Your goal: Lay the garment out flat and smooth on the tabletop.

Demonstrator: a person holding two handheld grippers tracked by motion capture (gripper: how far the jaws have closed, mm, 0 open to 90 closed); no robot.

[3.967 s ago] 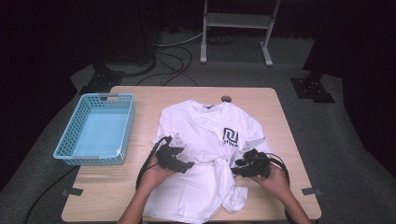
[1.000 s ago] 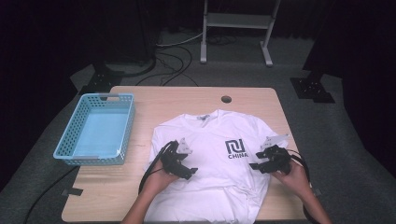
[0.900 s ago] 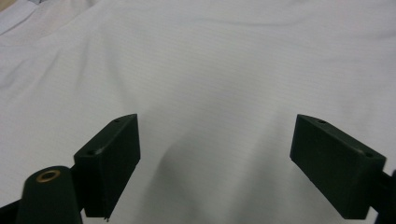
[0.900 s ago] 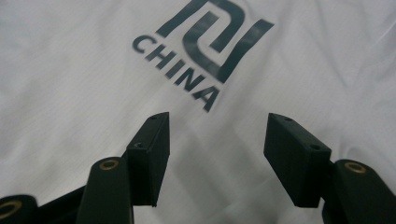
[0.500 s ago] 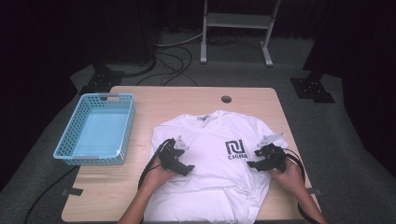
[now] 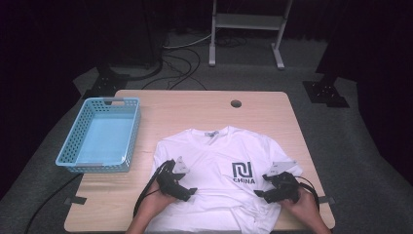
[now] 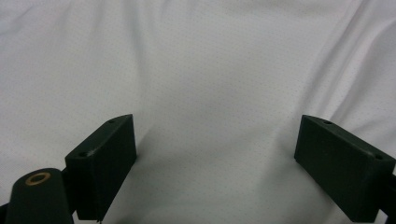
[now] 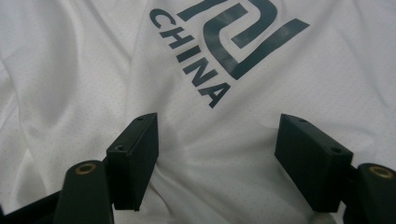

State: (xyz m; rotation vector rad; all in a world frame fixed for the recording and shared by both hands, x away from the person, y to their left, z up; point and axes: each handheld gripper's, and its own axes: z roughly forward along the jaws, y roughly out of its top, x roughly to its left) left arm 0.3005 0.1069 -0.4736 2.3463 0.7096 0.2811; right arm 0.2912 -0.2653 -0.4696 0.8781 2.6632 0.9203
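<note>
White shirt (image 6: 219, 161) beneath both open tongs

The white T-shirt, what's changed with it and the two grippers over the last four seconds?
The white T-shirt went from bunched and folded over near the person to spread flat, print up. The right gripper swung out toward the right sleeve, then came back in slightly; the left gripper barely moved. Both now stand open over the cloth, gripping nothing. The blue basket and table stayed put.
</note>
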